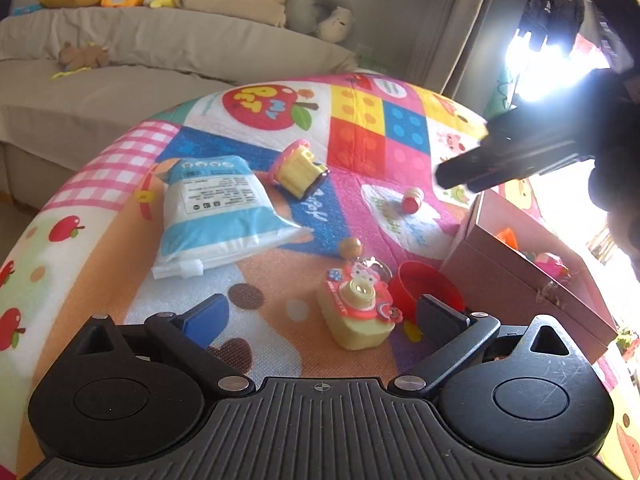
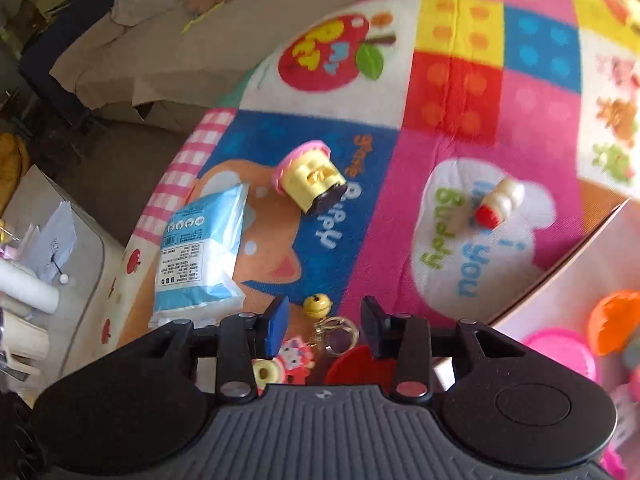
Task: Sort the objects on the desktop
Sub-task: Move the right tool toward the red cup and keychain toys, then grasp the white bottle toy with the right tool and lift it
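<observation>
Left claw (image 1: 322,310) hangs low over the patchwork play mat (image 1: 360,128), fingers spread wide, nothing held. The yellow toy camera (image 1: 356,312) sits between them, nearer the right finger, keyring (image 1: 378,266) trailing off its far side.

Likely step: grab the camera and drop it in the pink box (image 1: 532,280) on the right. Shift right to centre on the body, close across its flat sides, and lift straight up so the keyring and the small gold bell (image 1: 351,247) come free.

The red cup (image 1: 428,290) touches or nearly touches the camera on the right, so the right finger has little room and may nudge it.

Right claw (image 2: 324,328) hovers above the same spot, fingers apart, empty, risking a clash.

Still loose on the mat:
- blue-white sealed packet (image 1: 224,212), left
- pink-topped yellow cupcake toy (image 1: 298,170), tipped over, far
- small red-ended piece (image 1: 412,200), far right

The box already holds orange and pink toys.
</observation>
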`<move>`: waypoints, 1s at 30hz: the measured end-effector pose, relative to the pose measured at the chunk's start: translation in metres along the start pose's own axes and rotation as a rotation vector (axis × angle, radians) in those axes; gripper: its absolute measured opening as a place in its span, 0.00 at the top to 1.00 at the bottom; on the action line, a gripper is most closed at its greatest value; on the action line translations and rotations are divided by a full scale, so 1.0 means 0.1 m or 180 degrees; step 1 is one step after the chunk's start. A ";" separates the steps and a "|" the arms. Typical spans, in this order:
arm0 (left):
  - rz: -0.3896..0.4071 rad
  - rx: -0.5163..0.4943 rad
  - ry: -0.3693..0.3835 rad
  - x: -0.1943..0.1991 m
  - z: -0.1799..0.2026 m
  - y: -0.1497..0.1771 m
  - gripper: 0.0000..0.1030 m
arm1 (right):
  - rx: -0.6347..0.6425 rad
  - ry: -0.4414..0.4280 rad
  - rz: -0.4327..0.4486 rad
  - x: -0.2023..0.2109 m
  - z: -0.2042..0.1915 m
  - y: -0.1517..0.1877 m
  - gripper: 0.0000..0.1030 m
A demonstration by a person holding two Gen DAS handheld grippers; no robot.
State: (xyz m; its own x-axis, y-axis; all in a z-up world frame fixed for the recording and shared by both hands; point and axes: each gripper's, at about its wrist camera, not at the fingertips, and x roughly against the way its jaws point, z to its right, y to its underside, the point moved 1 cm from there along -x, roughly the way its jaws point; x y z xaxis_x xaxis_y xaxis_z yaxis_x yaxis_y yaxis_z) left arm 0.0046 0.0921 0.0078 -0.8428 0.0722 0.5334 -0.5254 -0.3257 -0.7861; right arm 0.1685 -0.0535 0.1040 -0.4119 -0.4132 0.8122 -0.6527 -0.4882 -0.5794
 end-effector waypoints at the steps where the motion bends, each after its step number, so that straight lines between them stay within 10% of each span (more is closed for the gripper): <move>1: -0.0002 -0.0007 -0.0005 0.00 0.01 0.00 0.01 | 0.0199 0.0297 0.0209 0.17 0.01 0.08 0.61; 4: 0.0003 -0.0017 -0.0013 0.00 0.02 0.00 0.01 | 0.0539 0.0640 0.0227 0.39 0.08 0.35 0.56; 11: -0.0009 0.0011 -0.0031 -0.02 0.00 -0.01 0.00 | 0.0317 0.0363 -0.0241 0.20 0.27 0.71 0.54; 17: -0.0004 0.0058 -0.0020 -0.01 -0.02 -0.01 0.00 | -0.0313 -0.0121 -0.0182 -0.07 0.34 0.32 0.51; 26: -0.0002 0.0076 0.0006 -0.01 -0.03 -0.02 0.00 | -0.0611 0.0166 0.0161 0.06 0.65 -0.40 0.51; 30: 0.0001 0.0114 0.0017 -0.01 -0.04 -0.01 0.00 | -0.0889 0.0374 -0.0106 -0.48 0.80 -0.77 0.63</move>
State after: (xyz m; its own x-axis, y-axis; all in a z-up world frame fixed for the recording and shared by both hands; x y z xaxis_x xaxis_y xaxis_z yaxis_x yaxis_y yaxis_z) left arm 0.0053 0.0967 0.0071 -0.8436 0.0772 0.5314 -0.5207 -0.3592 -0.7745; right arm 0.2896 -0.0571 0.1039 -0.4473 -0.3008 0.8423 -0.8101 -0.2629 -0.5241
